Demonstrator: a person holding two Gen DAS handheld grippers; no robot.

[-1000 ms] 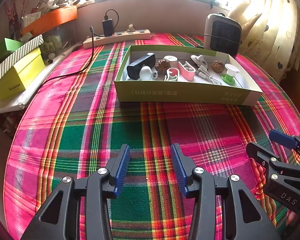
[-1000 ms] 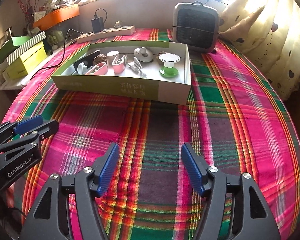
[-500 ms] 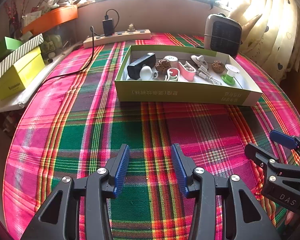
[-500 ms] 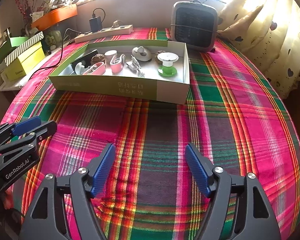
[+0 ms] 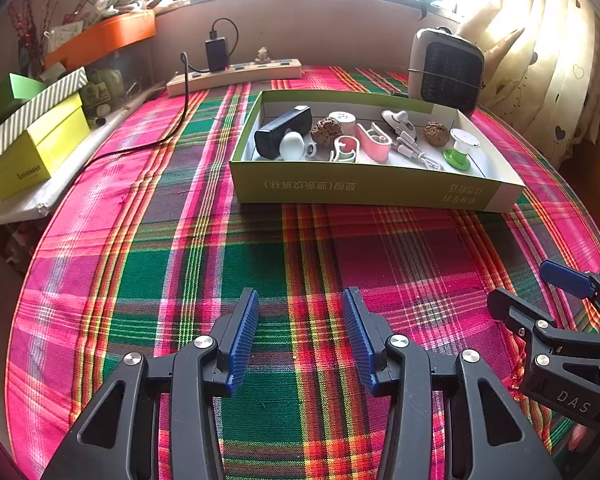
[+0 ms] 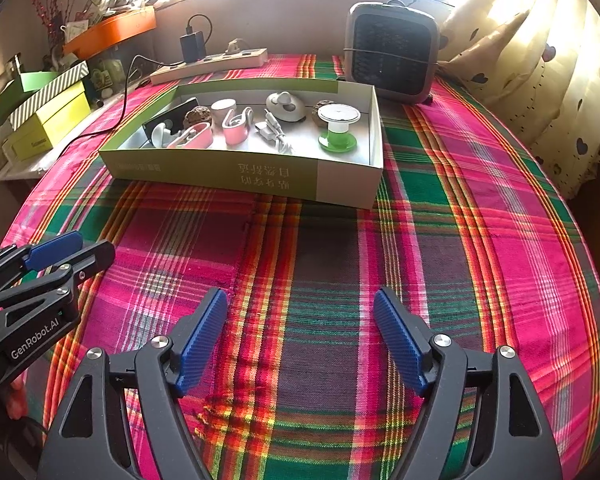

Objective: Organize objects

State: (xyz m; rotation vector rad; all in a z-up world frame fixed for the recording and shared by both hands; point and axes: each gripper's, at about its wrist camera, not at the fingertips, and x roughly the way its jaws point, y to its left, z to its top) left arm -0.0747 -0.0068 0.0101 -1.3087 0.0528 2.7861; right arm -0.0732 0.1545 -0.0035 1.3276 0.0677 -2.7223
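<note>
A shallow green cardboard box (image 5: 364,190) (image 6: 228,170) sits on the plaid tablecloth ahead of both grippers. In it lie a black speaker (image 5: 283,131), a white round gadget (image 5: 292,146), two walnuts (image 5: 326,131), pink clips (image 5: 374,144) (image 6: 236,128), a white cable (image 5: 414,150), a grey round device (image 6: 286,106) and a green-and-white spool (image 5: 460,152) (image 6: 338,126). My left gripper (image 5: 300,300) is open and empty over the cloth, well short of the box. My right gripper (image 6: 302,300) is open wider and empty, to the right of the left one.
A small grey heater (image 5: 446,70) (image 6: 392,58) stands behind the box at the right. A power strip with a plugged charger (image 5: 234,72) lies at the back, its cord running left. Yellow and green boxes (image 5: 36,140) stack off the left edge. Curtains (image 6: 540,60) hang at the right.
My right gripper's jaws have opened wider and it has moved slightly toward the box. The left gripper has barely moved.
</note>
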